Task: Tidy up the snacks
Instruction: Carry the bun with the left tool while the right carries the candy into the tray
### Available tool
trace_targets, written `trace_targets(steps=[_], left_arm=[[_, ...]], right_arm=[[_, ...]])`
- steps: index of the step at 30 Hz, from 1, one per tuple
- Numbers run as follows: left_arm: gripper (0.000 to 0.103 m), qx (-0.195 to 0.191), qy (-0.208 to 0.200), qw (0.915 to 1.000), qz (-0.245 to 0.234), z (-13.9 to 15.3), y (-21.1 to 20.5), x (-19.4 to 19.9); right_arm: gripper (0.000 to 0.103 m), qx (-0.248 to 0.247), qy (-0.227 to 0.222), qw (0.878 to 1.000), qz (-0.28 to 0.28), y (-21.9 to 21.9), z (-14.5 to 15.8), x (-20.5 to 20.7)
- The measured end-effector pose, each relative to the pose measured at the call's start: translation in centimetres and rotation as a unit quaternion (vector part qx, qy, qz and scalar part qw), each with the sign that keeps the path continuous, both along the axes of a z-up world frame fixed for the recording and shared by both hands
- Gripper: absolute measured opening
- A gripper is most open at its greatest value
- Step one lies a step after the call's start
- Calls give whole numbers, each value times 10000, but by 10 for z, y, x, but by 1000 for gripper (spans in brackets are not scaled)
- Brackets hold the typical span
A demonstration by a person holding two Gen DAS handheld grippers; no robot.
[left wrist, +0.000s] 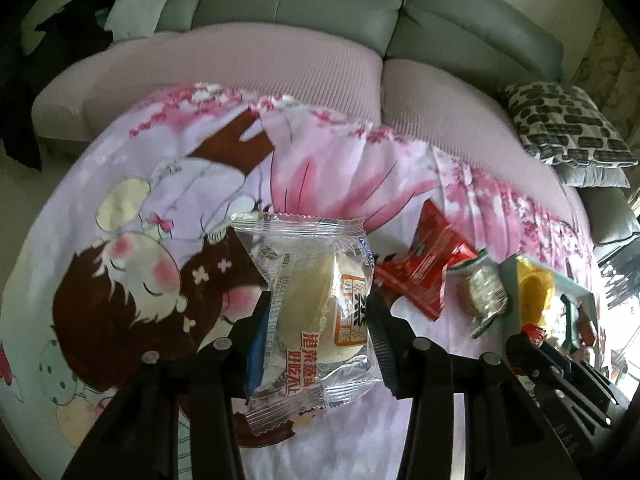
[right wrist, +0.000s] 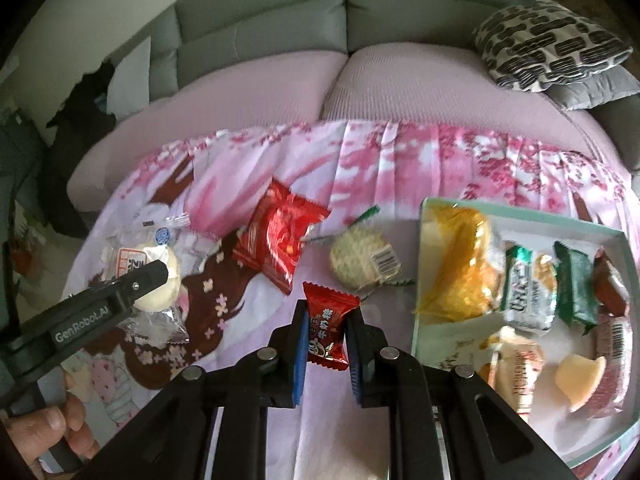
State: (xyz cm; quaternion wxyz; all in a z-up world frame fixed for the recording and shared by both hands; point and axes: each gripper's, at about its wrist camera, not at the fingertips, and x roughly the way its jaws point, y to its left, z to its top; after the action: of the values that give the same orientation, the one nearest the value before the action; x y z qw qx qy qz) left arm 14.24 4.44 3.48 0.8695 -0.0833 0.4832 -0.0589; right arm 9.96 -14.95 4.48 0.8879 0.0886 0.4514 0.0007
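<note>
**Both grippers clamp a wrapped snack above the cartoon cloth**

At about nine o'clock in the right wrist view, the left gripper [right wrist: 160, 276] reaches in from the lower left, a person's hand [right wrist: 52, 428] wrapped around its handle. Its fingers grasp a clear-wrapped steamed cake [left wrist: 320, 316]; in the left wrist view the pale round cake sits dead centre, the two black fingers pressing its wrapper from either side, and the packet's crimped ends stick out at twelve and six o'clock.

Toward the centre of the right wrist view, a large red packet [right wrist: 280, 232] lies flat on the pink cartoon cloth [right wrist: 384, 160] at about eleven o'clock. Just to its right, near twelve o'clock, lies a round cracker [right wrist: 362, 260] in clear wrap with a barcode.

Below them, the right gripper [right wrist: 327, 332] is clenched on a small red candy [right wrist: 326, 328]. The blue pads squeeze the wrapper's sides, and its upper crimped end rises clear of the fingertips.

At three o'clock a light green tray [right wrist: 520, 210] rests on the cloth. It holds a yellow packet [right wrist: 460, 264], a green-and-white bar, a dark green bar, a pale jelly cup [right wrist: 580, 376] and other wrapped snacks.

Beyond the cloth, at twelve o'clock, stands a grey sofa [right wrist: 280, 28]; a black-and-white patterned cushion [right wrist: 548, 44] lies at two o'clock.
</note>
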Motion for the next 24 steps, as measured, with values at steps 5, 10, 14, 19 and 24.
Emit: trace_targets(steps=[5, 10, 14, 19, 24], left_arm=[[48, -102, -398, 9990, -191, 29, -14, -9], [48, -180, -794, 9953, -516, 55, -45, -19], [48, -292, -1003, 9901, -939, 67, -81, -27], [48, -324, -1056, 9830, -1464, 71, -129, -35], [48, -312, -1080, 9743, -1950, 70, -175, -45]], right_arm=[[18, 77, -240, 9992, -298, -25, 19, -12], [18, 130, -417, 9963, -739, -59, 32, -25], [18, 209, -511, 9921, -1125, -92, 38, -38], [18, 245, -523, 9828, -1754, -144, 41, -59], [18, 420, -458, 9733, -2211, -183, 33, -75]])
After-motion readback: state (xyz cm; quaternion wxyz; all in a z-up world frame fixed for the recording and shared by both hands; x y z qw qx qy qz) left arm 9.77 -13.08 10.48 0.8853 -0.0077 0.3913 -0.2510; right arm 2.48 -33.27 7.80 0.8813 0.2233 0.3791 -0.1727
